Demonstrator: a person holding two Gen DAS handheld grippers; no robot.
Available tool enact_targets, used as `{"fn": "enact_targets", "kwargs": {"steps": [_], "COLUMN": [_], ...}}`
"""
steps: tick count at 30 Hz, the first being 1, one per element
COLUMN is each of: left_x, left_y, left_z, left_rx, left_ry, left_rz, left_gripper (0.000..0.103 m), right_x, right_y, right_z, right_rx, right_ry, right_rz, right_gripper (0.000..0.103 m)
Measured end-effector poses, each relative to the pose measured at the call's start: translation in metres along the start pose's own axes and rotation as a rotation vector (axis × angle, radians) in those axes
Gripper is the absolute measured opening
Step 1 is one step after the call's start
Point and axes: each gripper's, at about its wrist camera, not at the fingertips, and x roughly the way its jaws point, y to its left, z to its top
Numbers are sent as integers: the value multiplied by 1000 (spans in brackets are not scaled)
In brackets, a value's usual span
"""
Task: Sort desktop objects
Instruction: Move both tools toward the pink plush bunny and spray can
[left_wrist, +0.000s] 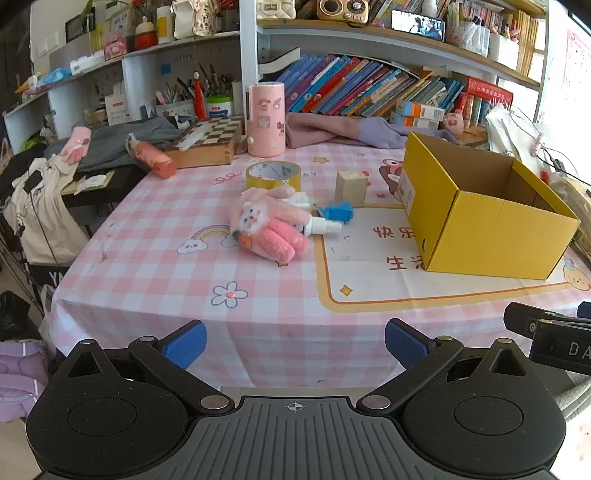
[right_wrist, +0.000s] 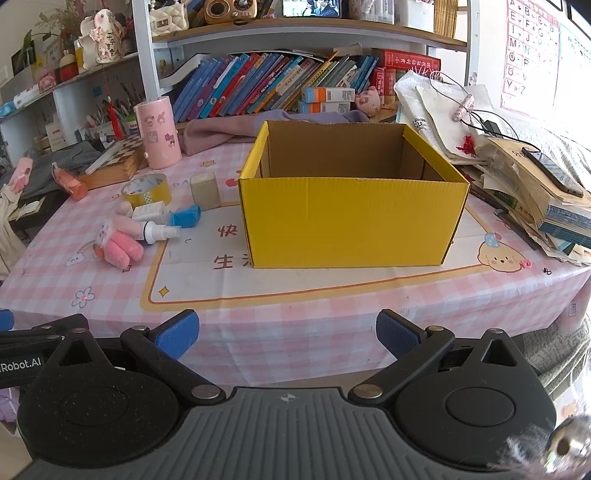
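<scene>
Off the near table edge, left gripper (left_wrist: 295, 345) spread and empty facing plush bunny (left_wrist: 264, 225), tape roll (left_wrist: 273, 175), spray bottle (left_wrist: 321, 226); right gripper (right_wrist: 287, 338) likewise spread before empty yellow box (right_wrist: 351, 221): sorting unstarted, first reach needed.

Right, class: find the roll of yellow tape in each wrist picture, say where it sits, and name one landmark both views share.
Left wrist view: the roll of yellow tape lies just left of centre in the upper half, behind the pink plush toy.
Right wrist view: the tape sits at the left, well left of the yellow cardboard box.
Shared landmark: the pink cylindrical container stands just behind the tape in both.
</scene>
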Motion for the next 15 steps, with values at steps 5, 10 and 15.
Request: {"fn": "enact_targets", "kwargs": {"steps": [5,10,15], "left_x": [0,-1,0], "left_y": [0,0,3], "left_z": [1,1,1], "left_rx": [6,10,-5], "left_ry": [0,-2,6], "left_rz": [2,22,25], "left_gripper": [103,103,103], "right_x": [0,-1,-1], "right_y": [0,1,0], "right_z": [1,2,2], "right_rx": [-3,-9,-9], "right_ry": [0,6,5], "right_rz": [0,-2,-1], "right_gripper": [103,103,103]}}
